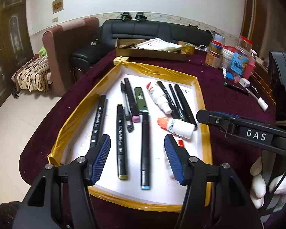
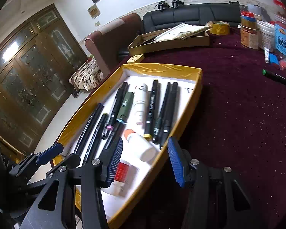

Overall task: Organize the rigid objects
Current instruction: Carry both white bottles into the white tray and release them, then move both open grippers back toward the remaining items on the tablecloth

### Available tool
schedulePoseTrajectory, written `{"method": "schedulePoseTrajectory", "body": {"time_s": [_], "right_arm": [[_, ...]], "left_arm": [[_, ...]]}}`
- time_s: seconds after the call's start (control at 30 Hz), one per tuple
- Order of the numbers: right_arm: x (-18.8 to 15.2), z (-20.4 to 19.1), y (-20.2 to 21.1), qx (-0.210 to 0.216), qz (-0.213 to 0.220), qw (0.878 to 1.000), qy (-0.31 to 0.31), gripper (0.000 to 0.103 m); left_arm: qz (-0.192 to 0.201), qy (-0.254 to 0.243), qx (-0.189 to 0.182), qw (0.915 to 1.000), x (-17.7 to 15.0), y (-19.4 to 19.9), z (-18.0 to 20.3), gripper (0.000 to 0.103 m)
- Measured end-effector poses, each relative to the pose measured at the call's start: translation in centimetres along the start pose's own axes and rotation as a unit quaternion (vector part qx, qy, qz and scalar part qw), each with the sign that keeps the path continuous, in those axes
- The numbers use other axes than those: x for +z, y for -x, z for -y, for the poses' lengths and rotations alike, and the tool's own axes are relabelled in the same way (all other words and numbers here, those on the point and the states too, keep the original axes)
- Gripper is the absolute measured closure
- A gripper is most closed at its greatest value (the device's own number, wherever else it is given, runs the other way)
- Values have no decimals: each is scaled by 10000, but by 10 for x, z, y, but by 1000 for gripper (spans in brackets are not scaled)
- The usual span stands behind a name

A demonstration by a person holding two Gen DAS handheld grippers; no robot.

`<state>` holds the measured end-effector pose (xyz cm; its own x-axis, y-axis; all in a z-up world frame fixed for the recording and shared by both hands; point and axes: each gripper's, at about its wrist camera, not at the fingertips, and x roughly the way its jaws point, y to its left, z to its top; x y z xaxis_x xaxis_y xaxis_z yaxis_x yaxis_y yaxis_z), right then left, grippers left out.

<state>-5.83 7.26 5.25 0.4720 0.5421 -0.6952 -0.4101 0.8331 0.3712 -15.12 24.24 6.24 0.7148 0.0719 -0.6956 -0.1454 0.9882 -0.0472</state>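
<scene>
A shallow yellow-rimmed tray with a white floor lies on the maroon tablecloth and holds several black markers, a green pen and white glue bottles. My left gripper is open and empty, low over the tray's near end, with a blue-capped marker and an olive-capped marker between its fingers. My right gripper is open and empty over the tray's right rim. An orange-capped white bottle lies just ahead of its left finger. The right gripper also shows in the left wrist view.
A green-tipped marker lies on the cloth outside the tray to the right. Jars, tubs and small items crowd the far right. A cardboard box with papers and a tape roll stand at the back. The table edge drops off left.
</scene>
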Motion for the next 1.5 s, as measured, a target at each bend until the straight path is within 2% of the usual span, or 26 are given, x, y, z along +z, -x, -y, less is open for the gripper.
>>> {"method": "schedulePoseTrajectory", "body": {"time_s": [0.57, 0.87, 1.17, 1.27, 1.33, 1.5], "right_arm": [[-8, 67, 33, 49, 194, 9979, -619, 59], [-8, 119, 53, -71, 298, 9940, -1054, 59], [-6, 187, 91, -361, 616, 9843, -1615, 59], [-2, 220, 115, -554, 859, 9784, -1796, 59], [2, 248, 135, -836, 1078, 9709, -1968, 59], [1, 331, 180, -1497, 1535, 9387, -2699, 55]], "left_arm": [[-75, -705, 11, 9975, 8, 7, 60, 45], [-160, -1062, -45, 9942, 12, 2, 93, 42], [-317, -1392, -109, 9897, 14, -5, 127, 42], [-381, -1453, -194, 9885, 14, -7, 137, 42], [-428, -1458, -395, 9876, 14, -8, 144, 42], [-632, -1448, -920, 9831, 15, -12, 166, 42]]}}
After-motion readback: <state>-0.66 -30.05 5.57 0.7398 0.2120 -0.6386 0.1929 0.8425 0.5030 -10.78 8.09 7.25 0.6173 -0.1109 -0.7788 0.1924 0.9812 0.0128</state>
